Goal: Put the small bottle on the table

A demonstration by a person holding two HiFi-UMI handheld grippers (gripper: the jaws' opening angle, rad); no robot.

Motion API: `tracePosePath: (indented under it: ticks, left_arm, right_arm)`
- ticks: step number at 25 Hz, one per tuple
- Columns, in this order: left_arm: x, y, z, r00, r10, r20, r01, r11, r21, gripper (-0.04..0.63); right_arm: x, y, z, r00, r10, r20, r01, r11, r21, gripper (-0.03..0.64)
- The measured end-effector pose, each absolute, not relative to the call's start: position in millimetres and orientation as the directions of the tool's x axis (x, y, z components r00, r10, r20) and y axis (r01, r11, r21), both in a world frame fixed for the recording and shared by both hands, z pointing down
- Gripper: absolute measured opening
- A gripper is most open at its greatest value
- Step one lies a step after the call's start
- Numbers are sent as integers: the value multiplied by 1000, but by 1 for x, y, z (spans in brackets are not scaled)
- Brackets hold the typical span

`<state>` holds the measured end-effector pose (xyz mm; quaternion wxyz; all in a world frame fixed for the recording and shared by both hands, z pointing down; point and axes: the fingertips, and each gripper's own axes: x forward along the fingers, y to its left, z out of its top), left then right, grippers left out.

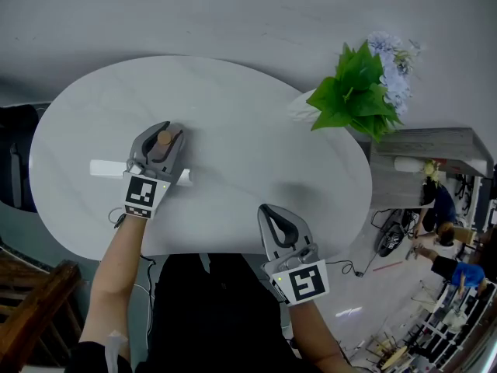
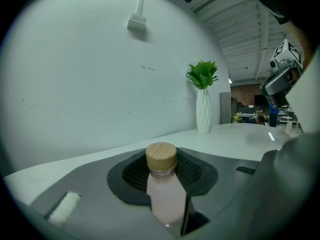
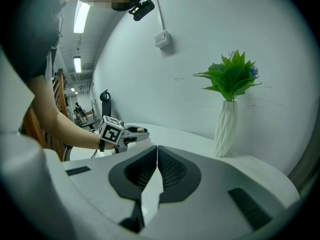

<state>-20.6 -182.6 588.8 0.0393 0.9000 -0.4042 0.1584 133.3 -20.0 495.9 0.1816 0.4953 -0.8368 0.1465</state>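
On the left side of the table [image 1: 256,123], our left gripper [image 1: 161,130] holds the small bottle [image 2: 165,196]

We clamp the upright bottle by its body, just below the wood-coloured cap [image 2: 161,156]; whether its base touches the top we cannot tell. Our right gripper [image 3: 157,154], jaws together and empty, hangs at the near edge. We judge the bottle light, rigid and smooth-sided, liable to slip, so mid-body is the place to hold it
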Motion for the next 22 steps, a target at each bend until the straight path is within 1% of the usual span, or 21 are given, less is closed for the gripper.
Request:
tracePosePath:
  ticks: [6,10,17,22]
  left_arm:
    - [-19,-182,589,626,-717,308,-745,-667,-38,152]
    - [-17,-182,589,627,-714,311,-742,-670,-40,164]
    - [-19,-189,585,619,-725,301,-754,-656,-30,229]
    - [-18,-191,583,620,-724,303,-752,-658,-33,241]
  right_arm:
    - [138,-13,496,-431,-784,447,-892,444,-82,6]
    - [142,-10,496,-422,-787,449,-895,440,-70,6]
    - [145,-9,497,-416,-791,449,-898,434,-67,6]
    - [143,-10,496,-417,-792,445,-898,434,-68,6]
